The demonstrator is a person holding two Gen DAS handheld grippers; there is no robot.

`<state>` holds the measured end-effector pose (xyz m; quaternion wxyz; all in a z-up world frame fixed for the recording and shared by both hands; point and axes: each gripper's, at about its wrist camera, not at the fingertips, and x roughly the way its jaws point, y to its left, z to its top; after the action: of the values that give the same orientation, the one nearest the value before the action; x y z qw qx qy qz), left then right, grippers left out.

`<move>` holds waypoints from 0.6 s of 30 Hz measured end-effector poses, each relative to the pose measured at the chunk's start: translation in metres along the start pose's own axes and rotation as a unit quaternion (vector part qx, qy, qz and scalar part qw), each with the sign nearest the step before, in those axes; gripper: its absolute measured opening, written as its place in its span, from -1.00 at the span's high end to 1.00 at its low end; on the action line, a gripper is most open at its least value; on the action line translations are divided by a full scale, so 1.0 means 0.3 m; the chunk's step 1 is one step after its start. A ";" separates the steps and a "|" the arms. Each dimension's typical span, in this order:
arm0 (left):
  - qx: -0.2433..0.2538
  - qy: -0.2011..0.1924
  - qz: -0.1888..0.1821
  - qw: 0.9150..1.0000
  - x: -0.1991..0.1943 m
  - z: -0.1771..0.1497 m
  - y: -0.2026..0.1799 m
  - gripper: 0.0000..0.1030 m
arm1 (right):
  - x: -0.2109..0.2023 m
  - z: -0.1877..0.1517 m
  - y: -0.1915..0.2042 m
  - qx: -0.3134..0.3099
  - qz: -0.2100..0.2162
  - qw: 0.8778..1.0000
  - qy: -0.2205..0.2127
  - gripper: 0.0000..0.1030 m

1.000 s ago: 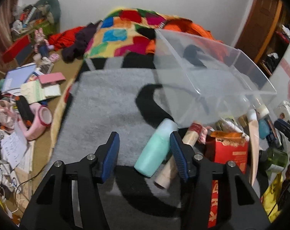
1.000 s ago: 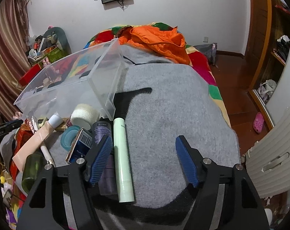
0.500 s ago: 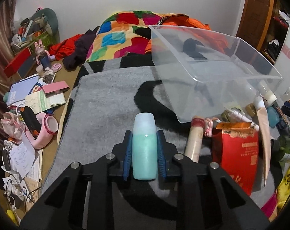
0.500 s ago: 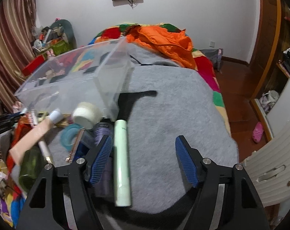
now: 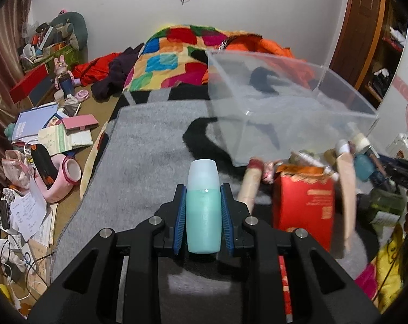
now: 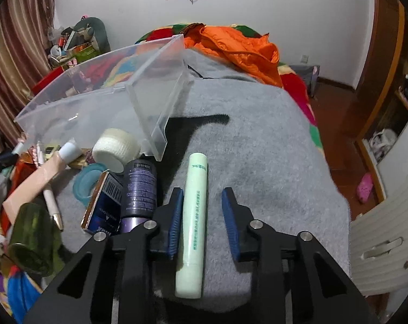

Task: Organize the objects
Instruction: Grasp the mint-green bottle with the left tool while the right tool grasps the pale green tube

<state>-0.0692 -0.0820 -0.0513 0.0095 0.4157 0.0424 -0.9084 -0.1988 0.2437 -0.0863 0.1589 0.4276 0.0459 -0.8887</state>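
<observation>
My left gripper (image 5: pixel 203 189) is shut on a teal bottle with a pale cap (image 5: pixel 203 210), held upright between the blue pads over the grey blanket (image 5: pixel 150 148). A clear plastic bin (image 5: pixel 285 102) lies tilted beyond it to the right. In the right wrist view, my right gripper (image 6: pixel 202 190) is closing around a pale green tube (image 6: pixel 194 216) that lies on the blanket. The left pad is at the tube and a gap remains at the right pad. The same bin (image 6: pixel 96 108) is at upper left there.
Beside the bin lies a pile: a red carton (image 5: pixel 302 205), a cream tube (image 5: pixel 345 178), a dark purple can (image 6: pixel 140 189), a blue box (image 6: pixel 102 202), a tape roll (image 6: pixel 115 148) and a green glass bottle (image 6: pixel 34 243). Books and papers (image 5: pixel 42 135) litter the floor at left.
My left gripper closed on the teal bottle, lifted it upright and shifted a little. The right jaws have narrowed from wide apart to close around the green tube.
</observation>
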 end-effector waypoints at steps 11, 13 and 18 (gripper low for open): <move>-0.007 -0.054 -0.018 0.998 -0.119 0.068 -0.038 0.53 | -0.104 0.028 -0.041 0.055 0.010 0.997 -0.043 0.73; -0.006 -0.061 -0.018 0.998 -0.132 0.079 -0.047 0.53 | -0.140 0.047 -0.033 0.053 0.016 0.997 -0.057 0.73; 0.008 -0.081 -0.025 0.996 -0.163 0.125 -0.086 0.53 | -0.202 0.102 0.001 0.037 0.036 0.995 -0.086 0.73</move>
<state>-0.0668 -0.0604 0.0120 -0.0129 0.3393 0.0447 -0.9395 -0.1862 0.2516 -0.0200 0.1784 0.3568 -0.0162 -0.9169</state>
